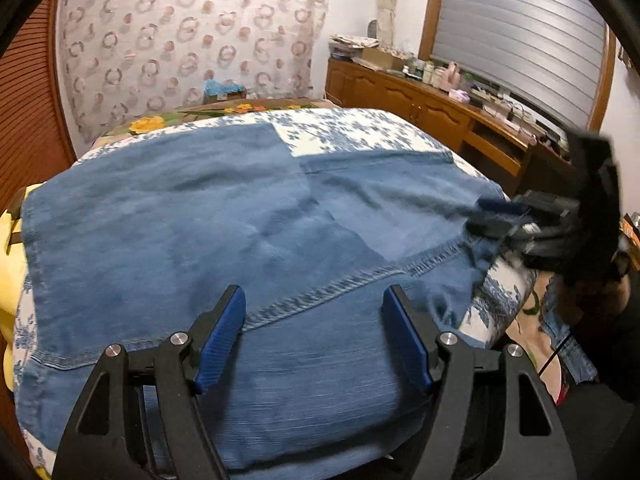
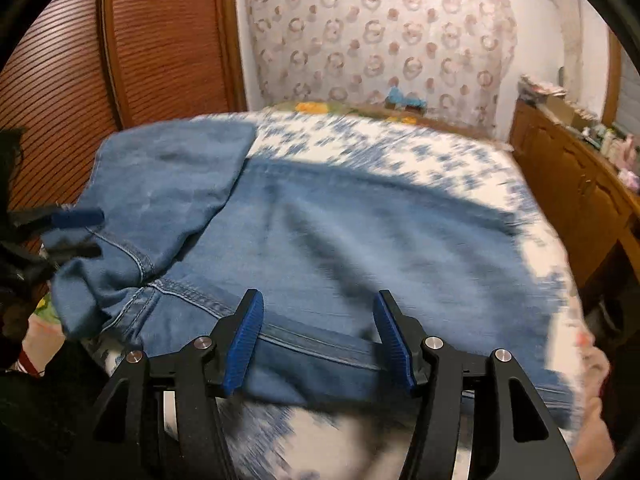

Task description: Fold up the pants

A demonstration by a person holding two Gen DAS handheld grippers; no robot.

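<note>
Blue jeans (image 2: 320, 240) lie spread on the flowered bedspread (image 2: 400, 148). The right gripper (image 2: 318, 334) hovers wide open over their near edge. The left gripper (image 2: 74, 232) sits at the jeans' left end.

1. Ahead of you, a patterned curtain (image 1: 188, 40) with ring motifs covers the far wall.
2. To your left stands a slatted wooden door (image 2: 160, 40).
3. To your right, a cluttered wooden sideboard (image 1: 416, 104) runs under a window with its roller shutter (image 1: 520, 28) lowered.
4. A floral bedspread (image 1: 340, 128) covers the bed.
</note>
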